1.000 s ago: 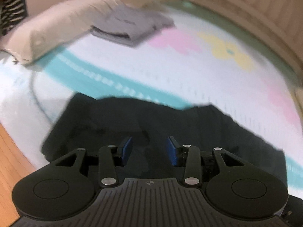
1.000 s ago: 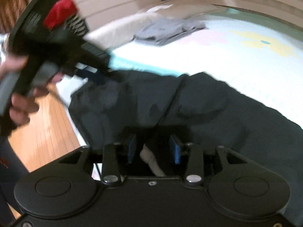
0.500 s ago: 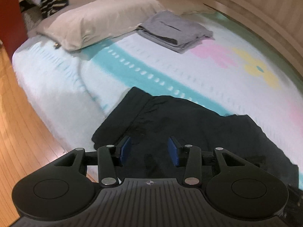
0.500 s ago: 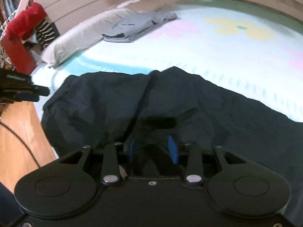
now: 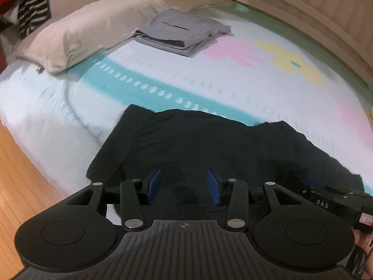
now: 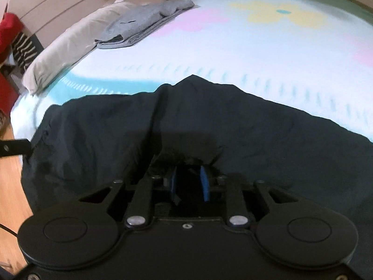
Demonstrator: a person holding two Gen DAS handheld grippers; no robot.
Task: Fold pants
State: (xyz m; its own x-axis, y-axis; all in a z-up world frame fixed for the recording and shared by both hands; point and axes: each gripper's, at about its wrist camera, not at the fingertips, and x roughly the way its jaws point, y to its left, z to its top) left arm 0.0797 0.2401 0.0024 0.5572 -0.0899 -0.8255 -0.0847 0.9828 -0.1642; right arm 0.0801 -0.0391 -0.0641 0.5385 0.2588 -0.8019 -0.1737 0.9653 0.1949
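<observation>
- Both grippers point down at the near edge of a bed, each over the same dark pants point(image 5: 209, 144).
- Left gripper point(image 5: 184, 185): its blue pads point(image 5: 154, 183) stand clearly apart, with dark cloth seen under the gap; nothing is pinched between them.
- Right gripper point(image 6: 188, 182): its blue pads point(image 6: 204, 182) sit close together with a fold of the dark cloth bunched up and drawn in around them; the pads look pressed on that fold, though the cloth is too dark to see the contact line.
- In the left wrist view, the right gripper's black body shows at the right edge, low over the cloth.
- Pants lie spread across the near side of the bed point(image 5: 233, 81), one end at the corner beside the wooden floor point(image 5: 21, 186), the rest running off to the right.
- Beyond them the sheet shows a teal stripe point(image 5: 139, 81), then pink and yellow flower prints.
- Farther back lies a folded grey garment point(image 5: 181, 30), just beside a beige pillow point(image 5: 88, 28).
- Striped cloth point(image 5: 32, 11) hangs at the far left, by something red.
</observation>
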